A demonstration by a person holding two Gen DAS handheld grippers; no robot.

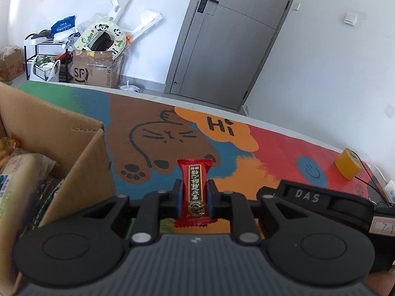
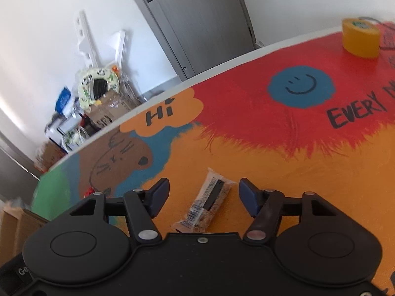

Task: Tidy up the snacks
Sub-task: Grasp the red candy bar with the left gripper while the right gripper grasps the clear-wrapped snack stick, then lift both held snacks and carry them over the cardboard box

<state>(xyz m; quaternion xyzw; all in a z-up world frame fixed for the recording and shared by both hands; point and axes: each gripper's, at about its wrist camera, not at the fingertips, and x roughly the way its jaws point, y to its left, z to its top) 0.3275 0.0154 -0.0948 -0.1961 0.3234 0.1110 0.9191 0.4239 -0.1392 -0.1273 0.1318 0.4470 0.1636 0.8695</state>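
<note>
left tongs: clamped on red candy; step: carry it left, drop into cardboard box.
right tongs: wide over clear bar packet on table; next: lower, pinch.

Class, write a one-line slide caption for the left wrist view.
Left gripper clamps a red snack packet beside the cardboard box.

Lighting: bright, even daylight; soft glare on white wall. Shadows faint. Distortion: strong fisheye bending at edges, dark corner vignetting. Focus: near cardboard box soft in left view; far left clutter motion-smeared in right view.
</note>
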